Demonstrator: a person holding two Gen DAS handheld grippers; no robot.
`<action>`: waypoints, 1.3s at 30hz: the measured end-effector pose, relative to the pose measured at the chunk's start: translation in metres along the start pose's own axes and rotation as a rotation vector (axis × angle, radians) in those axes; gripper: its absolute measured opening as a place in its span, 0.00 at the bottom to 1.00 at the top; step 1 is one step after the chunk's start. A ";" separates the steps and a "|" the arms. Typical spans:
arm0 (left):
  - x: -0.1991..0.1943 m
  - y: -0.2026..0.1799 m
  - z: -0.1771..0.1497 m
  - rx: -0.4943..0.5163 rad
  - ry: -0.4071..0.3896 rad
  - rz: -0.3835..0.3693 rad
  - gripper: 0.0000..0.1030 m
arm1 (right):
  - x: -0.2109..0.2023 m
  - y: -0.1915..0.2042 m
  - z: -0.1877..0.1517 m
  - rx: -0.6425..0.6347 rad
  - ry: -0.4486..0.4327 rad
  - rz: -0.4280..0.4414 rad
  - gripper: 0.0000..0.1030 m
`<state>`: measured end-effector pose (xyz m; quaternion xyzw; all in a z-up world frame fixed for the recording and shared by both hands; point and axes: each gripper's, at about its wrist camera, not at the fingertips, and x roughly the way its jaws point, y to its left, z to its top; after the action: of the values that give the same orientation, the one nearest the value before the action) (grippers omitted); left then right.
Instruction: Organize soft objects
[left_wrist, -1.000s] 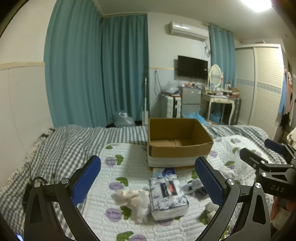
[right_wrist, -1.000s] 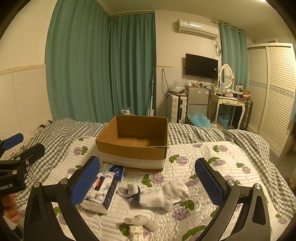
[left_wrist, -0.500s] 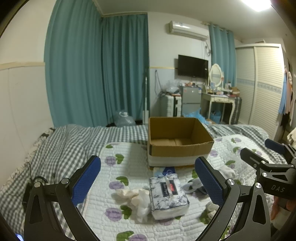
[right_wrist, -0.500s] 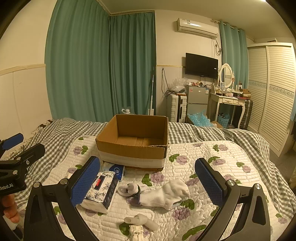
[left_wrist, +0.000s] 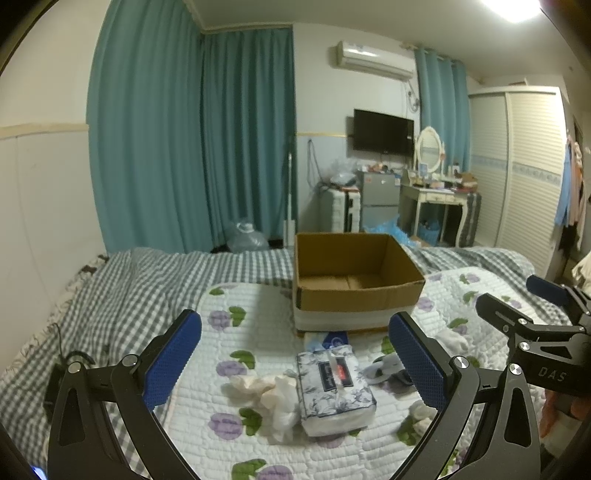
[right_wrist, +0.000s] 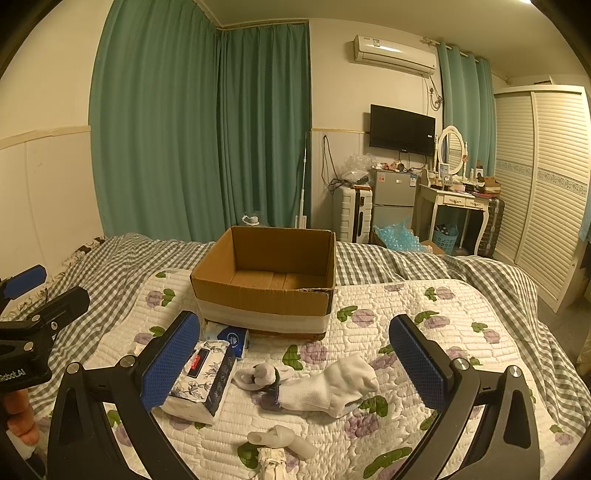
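We see a dim room lit from overhead: a ceiling light (left_wrist: 517, 7) glares at the left view's top edge. That view reads cool blue, the right one warm yellow. Fisheye bending curves the curtains (right_wrist: 199, 129), corners go black, and distant furniture looks soft.

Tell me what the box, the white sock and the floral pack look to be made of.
Box: corrugated cardboard, matte brown, with a white band, perhaps tape, around its base. White sock: knit fabric, ribbed at the cuff. Floral pack: probably soft tissues in thin printed plastic film, slightly shiny, judging by its squashed corners.
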<state>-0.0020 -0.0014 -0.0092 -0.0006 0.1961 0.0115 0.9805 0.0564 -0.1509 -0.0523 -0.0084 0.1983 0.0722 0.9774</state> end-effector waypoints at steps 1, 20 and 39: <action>0.000 -0.001 0.000 0.001 0.000 -0.002 1.00 | 0.000 0.000 0.001 -0.001 0.000 0.000 1.00; -0.014 -0.001 -0.009 0.014 0.114 -0.051 1.00 | -0.007 -0.006 -0.006 -0.015 0.087 -0.034 1.00; 0.054 -0.010 -0.093 0.012 0.381 -0.064 1.00 | 0.090 0.023 -0.131 -0.052 0.652 0.085 0.46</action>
<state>0.0126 -0.0110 -0.1156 -0.0029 0.3779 -0.0210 0.9256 0.0845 -0.1216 -0.2077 -0.0478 0.4990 0.1116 0.8580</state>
